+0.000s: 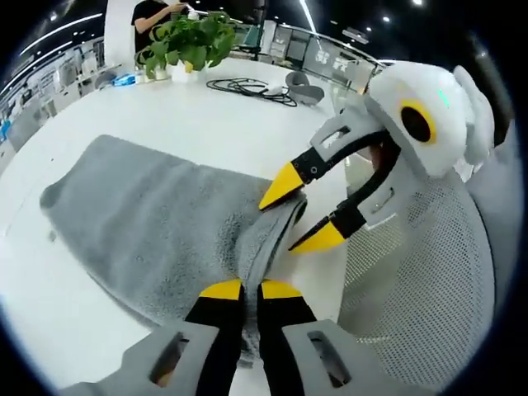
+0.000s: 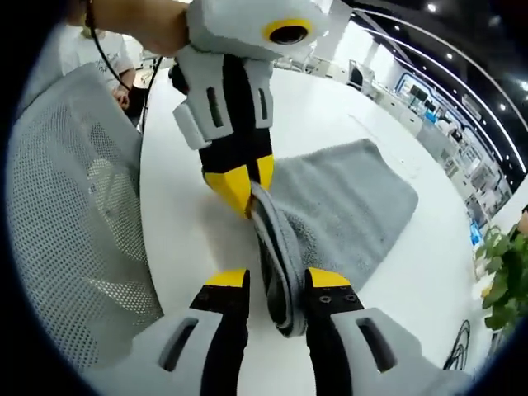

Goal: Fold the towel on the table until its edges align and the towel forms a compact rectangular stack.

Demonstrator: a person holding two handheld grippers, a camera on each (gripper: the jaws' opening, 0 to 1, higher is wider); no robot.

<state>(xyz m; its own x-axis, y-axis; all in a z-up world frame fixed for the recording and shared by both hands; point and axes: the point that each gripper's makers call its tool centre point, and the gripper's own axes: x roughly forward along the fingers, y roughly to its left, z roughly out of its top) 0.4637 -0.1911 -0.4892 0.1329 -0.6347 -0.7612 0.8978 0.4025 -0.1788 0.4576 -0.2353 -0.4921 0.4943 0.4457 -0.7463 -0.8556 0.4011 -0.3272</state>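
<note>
A grey towel (image 1: 148, 214) lies spread on the white table (image 1: 206, 124), with its near edge lifted into a raised fold. My left gripper (image 1: 251, 289) is shut on that fold at the bottom of the left gripper view. My right gripper (image 1: 301, 213) comes in from the right and pinches the same fold a little farther along. In the right gripper view, my right gripper (image 2: 278, 280) holds a thick bunch of towel (image 2: 346, 206) between its yellow tips. Just beyond it, my left gripper (image 2: 239, 188) is shut on the towel's edge.
A grey mesh chair (image 1: 421, 272) stands against the table edge by the grippers, also seen as mesh chair (image 2: 74, 206). At the far side are a potted plant (image 1: 188, 41), black cables (image 1: 247, 87) and a person (image 1: 153, 12).
</note>
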